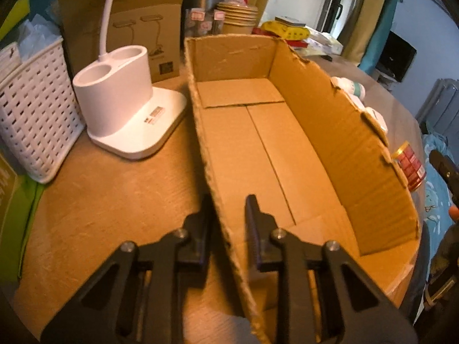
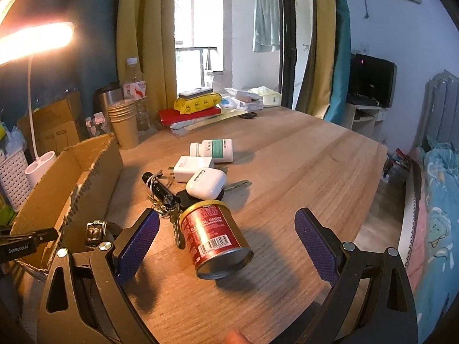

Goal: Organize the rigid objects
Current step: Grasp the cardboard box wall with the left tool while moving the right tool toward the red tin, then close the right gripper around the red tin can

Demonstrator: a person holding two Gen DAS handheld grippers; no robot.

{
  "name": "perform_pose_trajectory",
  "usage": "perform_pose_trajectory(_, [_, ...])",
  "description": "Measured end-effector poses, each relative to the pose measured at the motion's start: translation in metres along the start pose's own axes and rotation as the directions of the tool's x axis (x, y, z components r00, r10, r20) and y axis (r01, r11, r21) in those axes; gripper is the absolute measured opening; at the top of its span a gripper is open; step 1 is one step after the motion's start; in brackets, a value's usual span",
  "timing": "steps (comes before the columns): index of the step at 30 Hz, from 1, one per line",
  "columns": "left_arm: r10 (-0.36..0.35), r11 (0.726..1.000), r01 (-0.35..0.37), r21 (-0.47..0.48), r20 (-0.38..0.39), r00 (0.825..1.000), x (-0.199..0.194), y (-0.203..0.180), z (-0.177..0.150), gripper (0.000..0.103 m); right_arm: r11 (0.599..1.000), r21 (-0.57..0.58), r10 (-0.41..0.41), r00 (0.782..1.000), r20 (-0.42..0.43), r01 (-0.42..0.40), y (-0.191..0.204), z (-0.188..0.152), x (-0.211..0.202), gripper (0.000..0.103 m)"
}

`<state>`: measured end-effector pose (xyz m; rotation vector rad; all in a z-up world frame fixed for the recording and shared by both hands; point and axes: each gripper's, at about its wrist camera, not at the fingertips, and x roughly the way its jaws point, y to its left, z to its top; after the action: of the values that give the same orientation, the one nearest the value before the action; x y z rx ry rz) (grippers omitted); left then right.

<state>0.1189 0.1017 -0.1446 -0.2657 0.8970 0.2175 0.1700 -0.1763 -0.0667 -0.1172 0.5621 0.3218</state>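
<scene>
Cardboard box (image 1: 287, 154) wall is being pinched by our left claw (image 1: 229, 209); our right claw (image 2: 226, 229), gaping, is nearing the red can (image 2: 215, 238), needing closure.

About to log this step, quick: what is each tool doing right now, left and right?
Left tool: shut on the cardboard box wall.
Right tool: open, holding nothing; the red can lies between its fingers.
</scene>
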Motion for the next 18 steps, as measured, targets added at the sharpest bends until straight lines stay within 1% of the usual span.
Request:
perform_pose_trajectory(10, [-0.044, 0.999, 0.044, 0.016, 0.015, 0.999, 0.004, 0.002, 0.003, 0.022, 1.0, -0.011, 0.008, 1.0, 0.004, -0.008, 0.002, -0.005, -0.003, 0.097])
perform_pose_trajectory(14, [-0.057, 0.998, 0.057, 0.024, 0.016, 0.998, 0.005, 0.004, 0.004, 0.022, 0.997, -0.042, 0.057, 0.998, -0.005, -0.057, 0.005, -0.004, 0.004, 0.097])
perform_pose_trajectory(18, [-0.078, 0.995, 0.077, 0.056, 0.017, 0.997, 0.007, 0.001, 0.008, 0.022, 0.993, -0.052, 0.104, 0.993, -0.049, -0.106, 0.003, -0.003, 0.021, 0.097])
